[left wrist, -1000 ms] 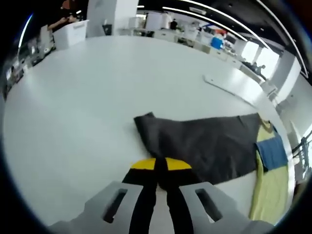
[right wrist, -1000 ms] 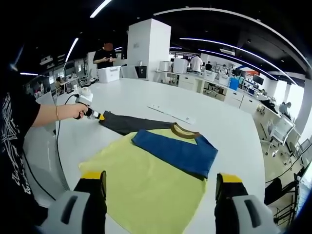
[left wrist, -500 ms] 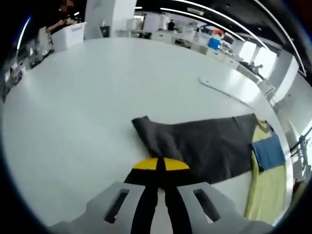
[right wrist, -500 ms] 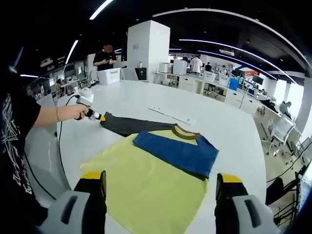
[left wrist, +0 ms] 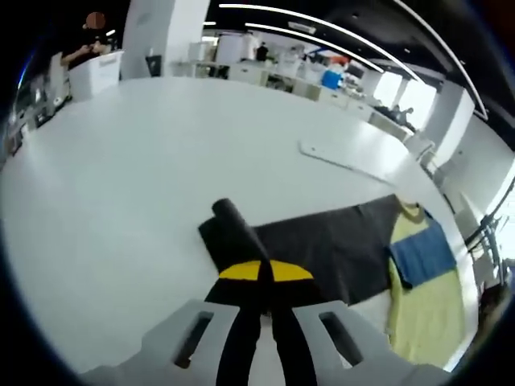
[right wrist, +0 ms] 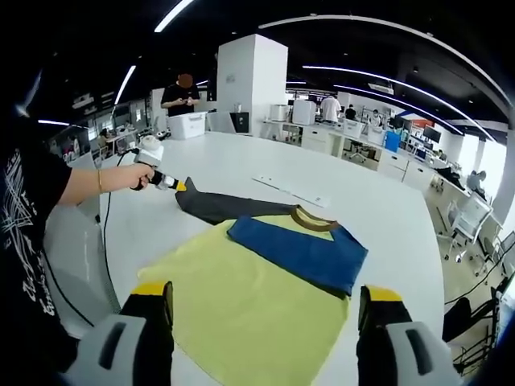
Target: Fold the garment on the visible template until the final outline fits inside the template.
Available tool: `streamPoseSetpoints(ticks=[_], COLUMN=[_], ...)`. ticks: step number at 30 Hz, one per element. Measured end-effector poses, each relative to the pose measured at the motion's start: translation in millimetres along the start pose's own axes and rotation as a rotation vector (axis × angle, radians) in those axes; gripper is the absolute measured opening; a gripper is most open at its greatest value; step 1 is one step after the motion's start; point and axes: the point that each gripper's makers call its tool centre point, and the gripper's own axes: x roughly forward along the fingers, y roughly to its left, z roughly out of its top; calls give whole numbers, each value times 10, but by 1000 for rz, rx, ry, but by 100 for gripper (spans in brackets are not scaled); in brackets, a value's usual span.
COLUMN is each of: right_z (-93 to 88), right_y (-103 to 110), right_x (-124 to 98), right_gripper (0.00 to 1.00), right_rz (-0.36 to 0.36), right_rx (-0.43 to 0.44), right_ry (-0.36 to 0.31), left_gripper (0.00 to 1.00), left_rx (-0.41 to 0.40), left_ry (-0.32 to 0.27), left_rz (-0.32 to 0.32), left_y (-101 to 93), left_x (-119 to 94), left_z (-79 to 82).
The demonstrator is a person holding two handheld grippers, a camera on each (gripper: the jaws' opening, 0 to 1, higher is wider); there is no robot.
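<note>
While the dark sleeve [left wrist: 314, 249] is pinched and lifted off the surface [left wrist: 145, 161] by the closed left tongs [left wrist: 265, 273], the right tongs [right wrist: 261, 310] are held wide apart. The garment [right wrist: 265, 297] is spread mid-surface, its blue sleeve [right wrist: 298, 253] folded across it.

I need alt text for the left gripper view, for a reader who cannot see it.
The left gripper, jaws shut, pinches the end of a dark grey sleeve and lifts it off a white table. The sleeve leads right to a yellow garment with a blue sleeve folded over it.

White round surface [right wrist: 241, 173] w/ a long flat white strip [right wrist: 291, 190] lying on it, far side. White bin [right wrist: 187, 125] at far edge, person [right wrist: 184, 94] standing behind it. White pillar [right wrist: 251, 84] beyond; office desks, chairs [right wrist: 465, 233] in bkgd, ceiling light strips overhead.
</note>
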Motion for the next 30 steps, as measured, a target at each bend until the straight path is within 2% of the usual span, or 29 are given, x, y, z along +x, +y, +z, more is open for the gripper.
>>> streamPoseSetpoints(ticks=[5,14,24,30], right_z=[-22,-78,-37,-57], right_y=[-4,-17,27,38], right_x=[-8,-31,-53,-73], right_gripper=[96,96,98,98], right_rz=[0,2,28,36], right_rx=[-7,-8,-3,-9], right_ry=[3,15,-16,-17], left_gripper=[0,0,0,0], left_rx=[32,28,42,50], left_ry=[-6,-27,-45,-65], left_rz=[-39,-99,-159,-205], left_y=[-204,-504,-838,-1120], left_x=[3,0,-32,-35], left_z=[64,197,325,434])
